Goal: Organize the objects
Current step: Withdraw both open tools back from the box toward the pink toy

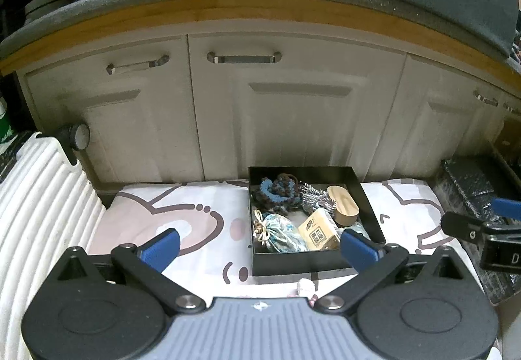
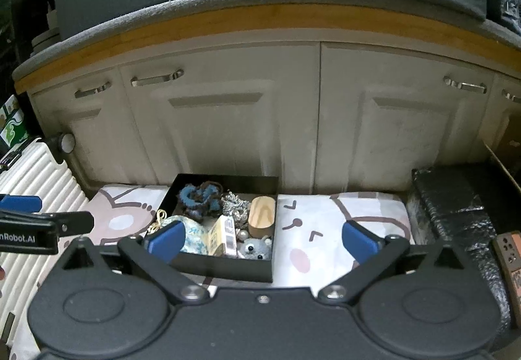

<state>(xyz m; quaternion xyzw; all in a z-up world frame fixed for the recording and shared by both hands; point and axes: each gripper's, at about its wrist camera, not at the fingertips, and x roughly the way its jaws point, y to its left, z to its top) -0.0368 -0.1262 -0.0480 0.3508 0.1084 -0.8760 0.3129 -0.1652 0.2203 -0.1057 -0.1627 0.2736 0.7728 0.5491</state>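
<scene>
A black open box (image 1: 286, 260) (image 2: 224, 268) sits on a cartoon-print cloth (image 1: 182, 210) (image 2: 325, 223) in front of white cabinet doors. Inside lie a blue knitted scrunchie (image 1: 276, 192) (image 2: 198, 195), a grey twisted cord (image 1: 317, 200) (image 2: 234, 207), an oval wooden case (image 1: 343, 205) (image 2: 262, 213), a small cardboard packet (image 1: 317, 234) (image 2: 223, 234) and a floral pouch (image 1: 281, 231) (image 2: 195, 234); the right wrist view also shows a small grey plush (image 2: 255, 249). My left gripper (image 1: 259, 249) is open above the box's near left corner, holding nothing. My right gripper (image 2: 262, 241) is open over the box's near right side, empty.
White cabinet doors (image 1: 293, 112) with metal handles rise behind the box under a wooden ledge and dark cushion. A white ribbed suitcase (image 1: 35, 197) lies at the left. A black wrapped bundle (image 2: 456, 223) lies at the right.
</scene>
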